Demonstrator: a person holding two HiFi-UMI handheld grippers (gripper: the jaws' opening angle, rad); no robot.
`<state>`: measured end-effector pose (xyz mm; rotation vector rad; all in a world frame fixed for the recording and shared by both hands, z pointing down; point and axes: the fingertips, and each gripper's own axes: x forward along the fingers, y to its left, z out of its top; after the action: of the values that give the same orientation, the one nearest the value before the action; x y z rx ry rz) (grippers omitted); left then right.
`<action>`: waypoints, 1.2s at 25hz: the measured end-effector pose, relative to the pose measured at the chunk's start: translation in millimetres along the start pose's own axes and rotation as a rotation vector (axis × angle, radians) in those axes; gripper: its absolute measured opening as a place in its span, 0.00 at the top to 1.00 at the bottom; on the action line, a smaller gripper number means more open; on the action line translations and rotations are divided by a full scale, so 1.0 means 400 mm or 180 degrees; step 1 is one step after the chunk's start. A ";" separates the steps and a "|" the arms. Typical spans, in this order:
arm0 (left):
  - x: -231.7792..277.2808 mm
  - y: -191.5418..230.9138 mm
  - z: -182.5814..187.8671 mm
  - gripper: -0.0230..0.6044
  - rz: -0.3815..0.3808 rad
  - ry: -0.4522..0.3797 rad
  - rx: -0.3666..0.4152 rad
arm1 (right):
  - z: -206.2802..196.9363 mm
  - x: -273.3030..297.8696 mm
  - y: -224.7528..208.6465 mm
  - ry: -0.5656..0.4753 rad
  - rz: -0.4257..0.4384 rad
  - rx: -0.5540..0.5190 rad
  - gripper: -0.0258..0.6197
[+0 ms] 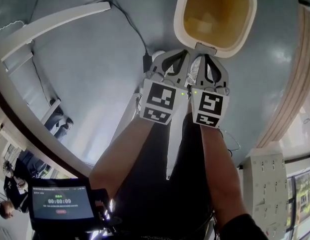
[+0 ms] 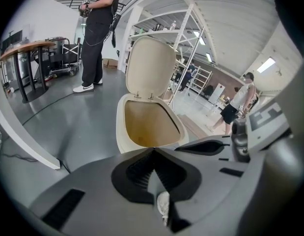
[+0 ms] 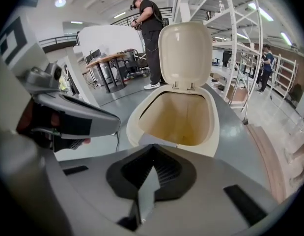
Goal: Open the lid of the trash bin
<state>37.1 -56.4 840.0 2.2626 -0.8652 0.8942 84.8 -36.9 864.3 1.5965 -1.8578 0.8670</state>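
Head view shows the trash bin [image 1: 178, 19] already open, lid [image 3: 185, 53] upright at its rear hinge. Left gripper [image 2: 152, 149] and right gripper [image 3: 152, 145], both clenched and empty, hover at its front rim. Lid looks light, stiff plastic; grip its free edge.

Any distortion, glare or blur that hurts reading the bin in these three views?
Head view: heavy fisheye curves the room's edges; the trash bin is sharp, with a soft sheen on the floor. Left gripper view: dark round vignette, raised lid clear. Right gripper view: same vignette, ceiling lights bright but no glare on the bin.
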 end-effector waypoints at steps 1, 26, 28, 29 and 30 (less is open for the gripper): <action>-0.001 0.002 0.000 0.96 0.0000 -0.0017 0.0010 | -0.002 0.002 0.001 -0.0031 0.0041 0.0051 0.96; -0.569 -0.162 0.487 0.96 0.0404 -0.0705 0.0064 | 0.552 -0.666 0.063 -0.0957 0.0327 -0.0891 0.96; -0.634 -0.187 0.532 0.96 0.0419 -0.0832 0.0056 | 0.589 -0.721 0.074 -0.1072 0.0386 -0.0913 0.96; -0.662 -0.197 0.547 0.96 0.0426 -0.0866 0.0066 | 0.603 -0.741 0.078 -0.1107 0.0404 -0.0895 0.96; -0.691 -0.204 0.559 0.96 0.0437 -0.0895 0.0083 | 0.619 -0.758 0.084 -0.1131 0.0417 -0.0865 0.96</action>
<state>23.9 -56.9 475.6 2.4121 -1.1497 0.6559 101.5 -27.0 471.9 1.5432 -2.2355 0.3726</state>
